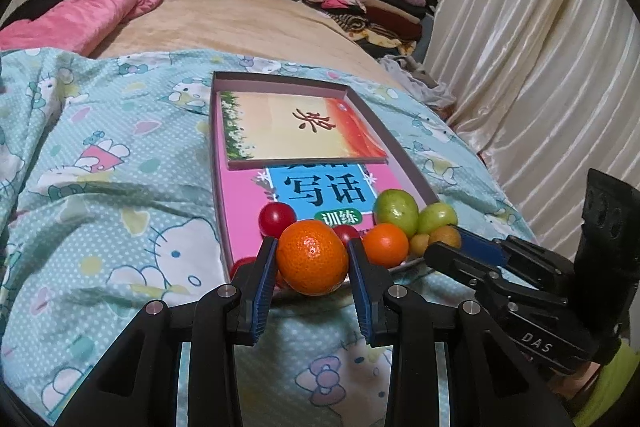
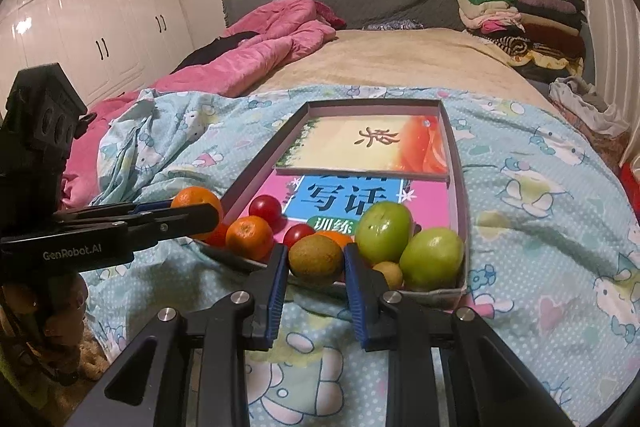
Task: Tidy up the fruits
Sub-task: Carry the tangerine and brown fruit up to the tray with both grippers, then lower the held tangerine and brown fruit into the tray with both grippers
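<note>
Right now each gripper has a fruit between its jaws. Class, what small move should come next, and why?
Probably lift both straight up a little: the left gripper clamps the large orange, the right gripper clamps the kiwi, and neighbouring fruits crowd close in the box.

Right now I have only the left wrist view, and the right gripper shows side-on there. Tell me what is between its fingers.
Observer: The right gripper is shut on a kiwi, with a pad on each side of it.
Operator: Now describe what lies just right of that kiwi; the gripper blocks that corner for me.
Observer: A green fruit sits in the near right corner of the box, and a small yellow fruit lies between it and the kiwi.
</note>
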Tool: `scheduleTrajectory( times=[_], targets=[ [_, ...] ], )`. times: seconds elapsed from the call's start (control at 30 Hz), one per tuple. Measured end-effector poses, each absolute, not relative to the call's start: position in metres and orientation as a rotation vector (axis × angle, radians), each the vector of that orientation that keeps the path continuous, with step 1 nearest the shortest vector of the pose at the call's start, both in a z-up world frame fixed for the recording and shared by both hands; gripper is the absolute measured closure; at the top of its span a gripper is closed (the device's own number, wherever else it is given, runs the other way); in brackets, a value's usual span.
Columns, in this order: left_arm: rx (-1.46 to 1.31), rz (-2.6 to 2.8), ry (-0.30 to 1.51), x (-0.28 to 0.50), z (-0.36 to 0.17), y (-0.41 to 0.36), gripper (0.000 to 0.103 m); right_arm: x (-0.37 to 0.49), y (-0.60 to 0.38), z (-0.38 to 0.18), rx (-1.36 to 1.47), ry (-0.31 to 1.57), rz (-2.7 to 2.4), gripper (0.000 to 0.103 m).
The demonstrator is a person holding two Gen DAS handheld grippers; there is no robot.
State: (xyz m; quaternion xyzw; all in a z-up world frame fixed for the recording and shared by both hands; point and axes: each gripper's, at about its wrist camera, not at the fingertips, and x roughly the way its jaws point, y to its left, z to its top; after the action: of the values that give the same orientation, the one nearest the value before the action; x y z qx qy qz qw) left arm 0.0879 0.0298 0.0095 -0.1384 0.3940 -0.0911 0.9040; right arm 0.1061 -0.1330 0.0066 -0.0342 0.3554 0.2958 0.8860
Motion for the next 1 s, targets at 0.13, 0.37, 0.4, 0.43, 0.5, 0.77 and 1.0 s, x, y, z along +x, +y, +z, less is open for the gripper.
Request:
scheduleTrajectory(
  times=[0.13, 0.37, 0.4, 0.43, 0.5, 0.77, 1.0],
  targets=[
    [-0.295, -0.169, 0.814, 0.094, 0.008, 0.035, 0.067, 0.108, -0.129, 0.008, -0.089, 0.723, 0.619, 0.075],
    [-0.281, -0.144, 0.808, 0.104, 0.005, 0.039, 0.067, 0.113, -0.123, 0.010, -0.102, 0.707, 0.624, 0.075],
    [-0.270, -0.138, 0.807, 0.105, 0.004, 0.038, 0.067, 0.114, -0.123, 0.011, -0.102, 0.704, 0.623, 0.075],
    [-0.263, -0.136, 0.808, 0.106, 0.003, 0.037, 0.067, 0.114, -0.122, 0.011, -0.101, 0.702, 0.624, 0.075],
    [-0.253, -0.131, 0.817, 0.109, 0.001, 0.036, 0.067, 0.116, -0.120, 0.011, -0.099, 0.700, 0.628, 0.075],
    [-0.242, -0.107, 0.841, 0.115, -0.007, 0.036, 0.067, 0.116, -0.105, 0.009, -0.130, 0.697, 0.652, 0.075],
    [-0.250, -0.092, 0.861, 0.119, -0.013, 0.041, 0.067, 0.119, -0.088, 0.004, -0.147, 0.705, 0.681, 0.075]
  ],
)
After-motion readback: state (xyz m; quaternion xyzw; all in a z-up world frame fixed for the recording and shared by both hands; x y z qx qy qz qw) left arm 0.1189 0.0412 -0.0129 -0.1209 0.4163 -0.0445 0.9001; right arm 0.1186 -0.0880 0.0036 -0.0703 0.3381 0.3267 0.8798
